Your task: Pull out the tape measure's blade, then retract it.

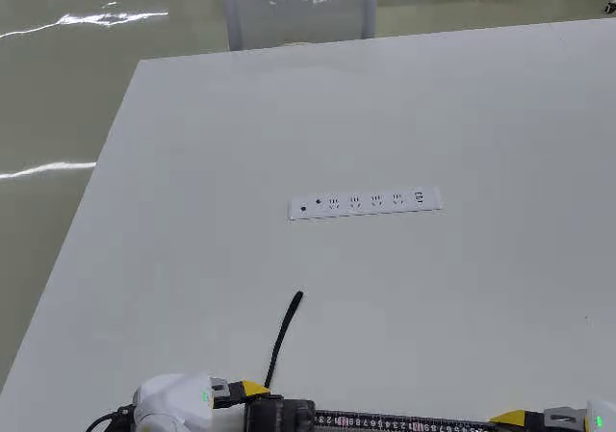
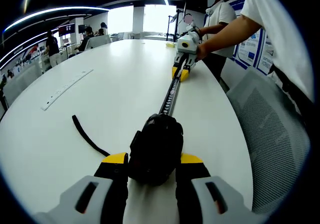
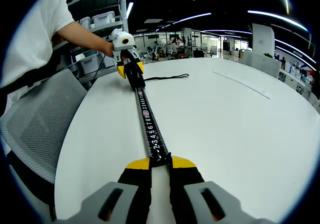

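On white table, left gripper clamps tape measure case; right gripper pinches its extended blade.

The left gripper and right gripper are fitted with yellow-tipped black jaws on grey moulded bodies, seen at six o'clock in their own views. A white short-sleeved shirt is worn, seen at ten o'clock in the right gripper view.
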The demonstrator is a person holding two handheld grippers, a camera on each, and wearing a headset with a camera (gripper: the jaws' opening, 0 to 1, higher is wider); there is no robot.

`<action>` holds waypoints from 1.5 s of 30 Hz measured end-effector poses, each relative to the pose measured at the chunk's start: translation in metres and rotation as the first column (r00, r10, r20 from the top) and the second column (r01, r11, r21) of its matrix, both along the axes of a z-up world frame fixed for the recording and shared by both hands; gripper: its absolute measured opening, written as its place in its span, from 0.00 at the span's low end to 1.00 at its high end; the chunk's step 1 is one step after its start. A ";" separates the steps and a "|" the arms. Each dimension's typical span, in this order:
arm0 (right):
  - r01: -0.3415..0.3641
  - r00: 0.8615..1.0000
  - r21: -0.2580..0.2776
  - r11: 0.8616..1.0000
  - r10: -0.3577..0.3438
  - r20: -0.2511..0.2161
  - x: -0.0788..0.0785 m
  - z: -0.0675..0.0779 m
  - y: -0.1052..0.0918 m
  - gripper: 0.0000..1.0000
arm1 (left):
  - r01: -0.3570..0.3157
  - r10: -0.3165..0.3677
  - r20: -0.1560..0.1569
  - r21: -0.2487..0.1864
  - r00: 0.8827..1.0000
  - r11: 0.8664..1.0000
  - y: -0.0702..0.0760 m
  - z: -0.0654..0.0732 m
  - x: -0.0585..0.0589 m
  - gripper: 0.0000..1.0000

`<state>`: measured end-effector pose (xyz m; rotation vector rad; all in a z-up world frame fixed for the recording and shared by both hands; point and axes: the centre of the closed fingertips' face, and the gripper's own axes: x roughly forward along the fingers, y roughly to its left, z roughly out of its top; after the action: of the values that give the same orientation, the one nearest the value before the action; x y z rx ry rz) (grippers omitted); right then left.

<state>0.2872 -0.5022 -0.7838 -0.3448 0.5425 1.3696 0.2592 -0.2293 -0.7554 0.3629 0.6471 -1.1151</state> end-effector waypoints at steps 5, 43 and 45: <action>0.023 1.000 0.017 1.000 -0.023 -0.011 0.000 0.002 0.001 0.12 | -0.003 0.003 0.005 0.009 1.000 1.000 -0.001 0.000 0.001 0.33; 0.067 0.998 -0.008 0.998 -0.067 -0.004 0.000 0.002 0.005 0.20 | -0.029 0.029 0.015 0.035 0.999 0.999 0.000 0.002 0.006 0.43; 0.072 0.997 -0.006 0.997 -0.072 -0.007 0.000 0.000 0.005 0.21 | -0.029 0.028 0.012 0.032 1.000 0.999 -0.001 0.002 0.005 0.43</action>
<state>0.2876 -0.4975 -0.7836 -0.3218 0.5597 1.3007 0.2644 -0.2306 -0.7529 0.3869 0.6587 -1.0755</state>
